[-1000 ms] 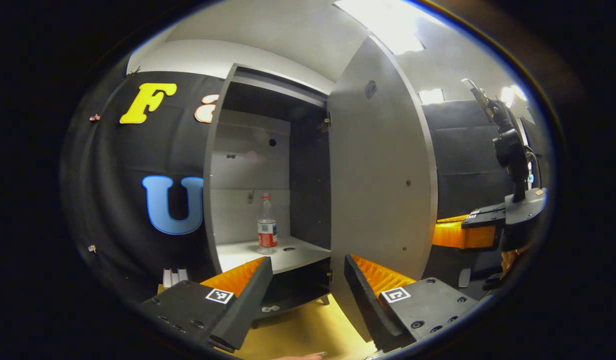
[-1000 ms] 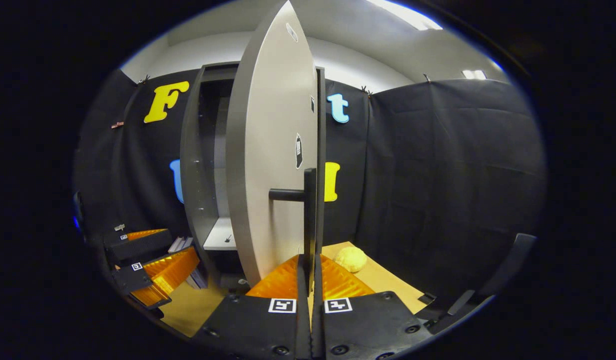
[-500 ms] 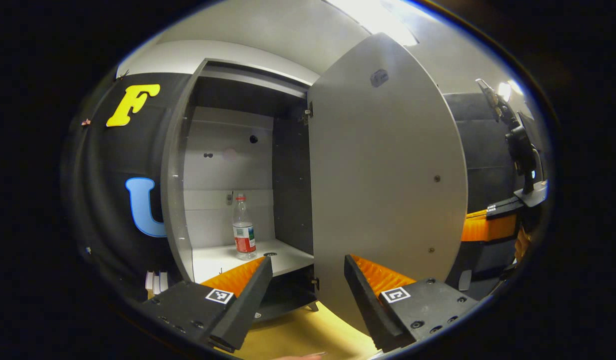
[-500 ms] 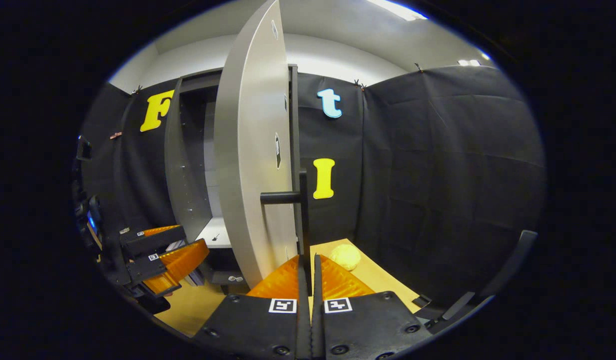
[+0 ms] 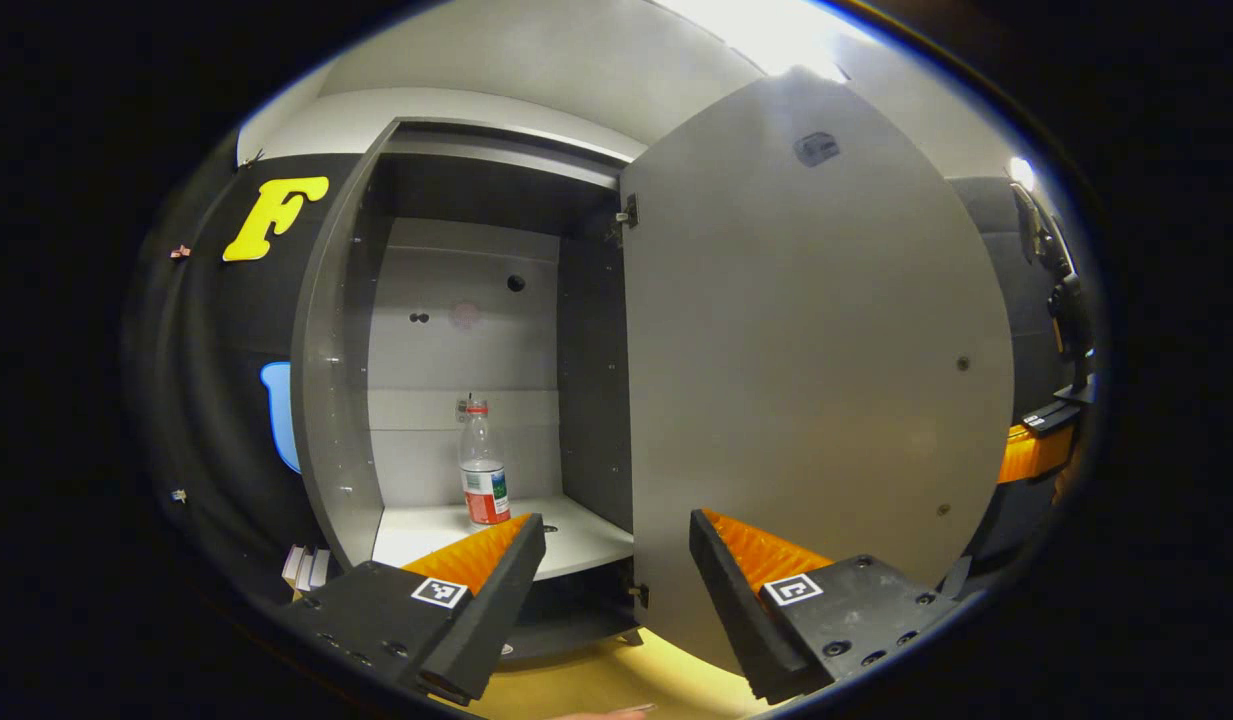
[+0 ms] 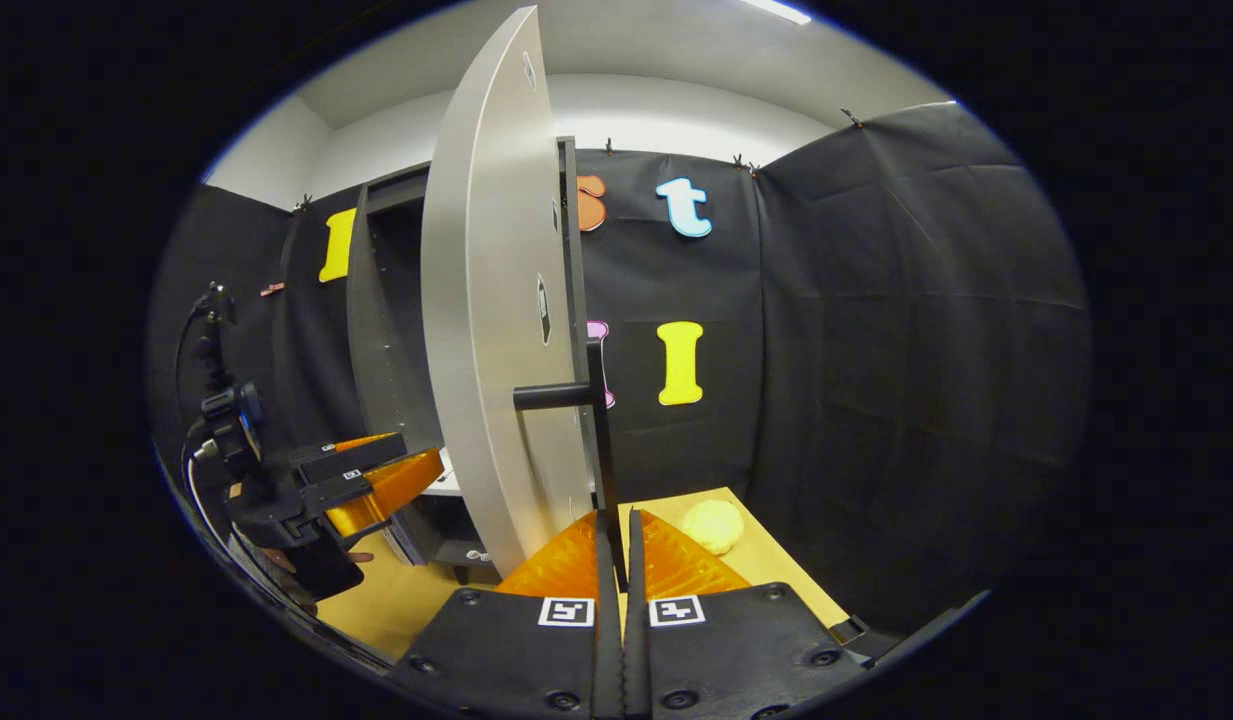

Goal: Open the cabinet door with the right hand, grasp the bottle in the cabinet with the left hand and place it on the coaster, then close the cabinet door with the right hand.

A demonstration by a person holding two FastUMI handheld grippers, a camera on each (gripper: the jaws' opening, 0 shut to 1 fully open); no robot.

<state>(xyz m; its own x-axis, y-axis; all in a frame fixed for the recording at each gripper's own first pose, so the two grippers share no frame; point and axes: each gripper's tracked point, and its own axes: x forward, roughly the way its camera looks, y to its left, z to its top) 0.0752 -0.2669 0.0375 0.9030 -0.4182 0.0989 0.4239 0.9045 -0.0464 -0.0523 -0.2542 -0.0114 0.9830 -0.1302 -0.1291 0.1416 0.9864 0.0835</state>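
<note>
Right gripper view: I'm clamping the right gripper (image 6: 621, 540) on the door handle (image 6: 598, 440); left gripper (image 5: 616, 550), fingers apart, should approach the bottle (image 5: 483, 477) squarely beside the open door (image 5: 816, 370).

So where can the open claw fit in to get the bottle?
The doorway is open between the cabinet's left wall and the door. The white shelf is bare right of the bottle. The bottle stands well back near the rear panel, so behind it looks tight.

Black cloth walls (image 6: 876, 330) enclose my booth, rising behind a tan wooden table (image 6: 766, 565); white ceiling and bright lights (image 5: 766, 25) sit above the cloth.
</note>
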